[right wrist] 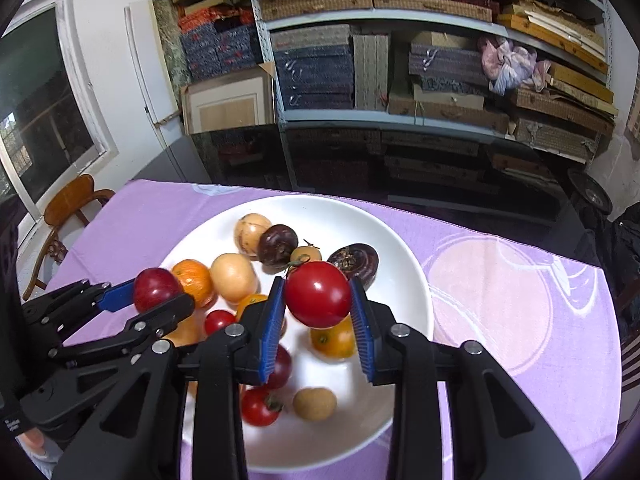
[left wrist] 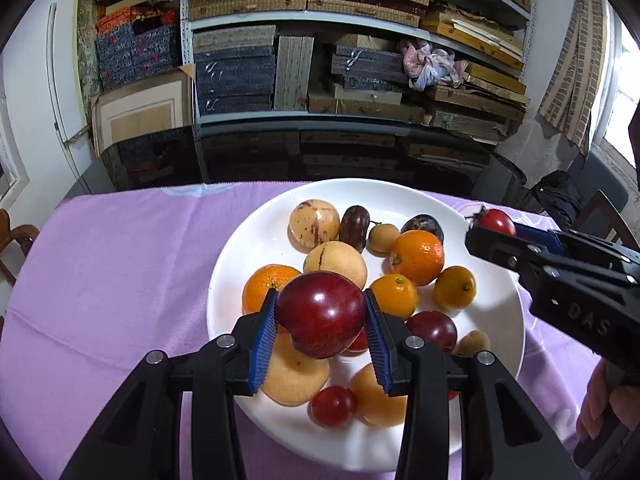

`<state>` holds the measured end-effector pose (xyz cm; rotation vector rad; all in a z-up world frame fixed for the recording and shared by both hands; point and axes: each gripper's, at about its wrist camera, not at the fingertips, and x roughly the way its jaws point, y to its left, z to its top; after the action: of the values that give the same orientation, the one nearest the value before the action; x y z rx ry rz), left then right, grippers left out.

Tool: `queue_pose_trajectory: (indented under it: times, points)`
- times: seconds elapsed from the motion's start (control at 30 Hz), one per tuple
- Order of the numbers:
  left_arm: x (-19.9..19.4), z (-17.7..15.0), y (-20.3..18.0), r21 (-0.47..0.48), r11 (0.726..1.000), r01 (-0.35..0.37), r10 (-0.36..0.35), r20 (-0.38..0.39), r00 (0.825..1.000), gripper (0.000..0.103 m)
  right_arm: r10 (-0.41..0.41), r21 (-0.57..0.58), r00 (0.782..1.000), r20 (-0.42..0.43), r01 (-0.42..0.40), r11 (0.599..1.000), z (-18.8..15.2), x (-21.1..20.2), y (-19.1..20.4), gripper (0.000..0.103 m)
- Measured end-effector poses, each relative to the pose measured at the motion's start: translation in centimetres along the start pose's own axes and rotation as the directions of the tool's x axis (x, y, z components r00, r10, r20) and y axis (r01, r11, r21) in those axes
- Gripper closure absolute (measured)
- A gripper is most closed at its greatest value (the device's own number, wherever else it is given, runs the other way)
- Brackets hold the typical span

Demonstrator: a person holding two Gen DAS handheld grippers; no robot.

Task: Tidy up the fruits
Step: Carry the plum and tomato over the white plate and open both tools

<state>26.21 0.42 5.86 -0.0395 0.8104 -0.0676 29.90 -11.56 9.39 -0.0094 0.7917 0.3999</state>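
Note:
A white plate (left wrist: 224,280) on a purple cloth holds several fruits: oranges (left wrist: 417,257), tan pears, dark plums, small tomatoes. My left gripper (left wrist: 322,322) is shut on a dark red plum (left wrist: 320,312) and holds it above the plate's near left part. My right gripper (right wrist: 318,304) is shut on a red tomato (right wrist: 318,300) above the plate (right wrist: 416,280). In the left wrist view the right gripper (left wrist: 490,226) comes in from the right with the tomato (left wrist: 496,221). In the right wrist view the left gripper (right wrist: 154,294) holds the plum (right wrist: 156,288) at the left.
The purple cloth (left wrist: 120,280) covers a table with a dark glossy far part (left wrist: 280,156). Shelves full of boxes (left wrist: 320,60) stand behind. A wooden chair (right wrist: 68,208) is at the left, and a dark chair (left wrist: 600,216) at the right.

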Motion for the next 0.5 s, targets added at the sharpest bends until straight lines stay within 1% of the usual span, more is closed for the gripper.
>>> queue_pose_trajectory:
  times: [0.1, 0.17, 0.3, 0.4, 0.5]
  points:
    - [1.0, -0.4, -0.1, 0.008, 1.0, 0.005, -0.005, -0.015, 1.0, 0.061, -0.01, -0.01, 1.0, -0.017, 0.01, 1.0, 0.8, 2.1, -0.1, 0.072]
    - [1.0, -0.6, -0.5, 0.034, 0.999, -0.013, 0.013, 0.001, 1.0, 0.061, -0.011, -0.01, 0.999, -0.033, 0.01, 1.0, 1.5, 3.6, -0.1, 0.072]
    - [1.1, -0.9, -0.9, 0.056, 0.998, -0.022, 0.021, 0.02, 1.0, 0.061, -0.006, -0.005, 0.998, -0.056, 0.006, 1.0, 2.5, 6.0, 0.0, 0.072]
    - [1.4, -0.7, -1.2, 0.064, 0.997, -0.036, 0.034, 0.035, 0.999, 0.061, -0.019, -0.011, 0.998, -0.068, 0.018, 1.0, 3.0, 7.5, 0.1, 0.072]
    - [1.7, -0.5, -1.4, 0.049, 0.999, -0.025, 0.023, 0.039, 0.999, 0.061, -0.018, 0.001, 0.997, -0.075, 0.018, 1.0, 3.3, 8.7, 0.0, 0.072]
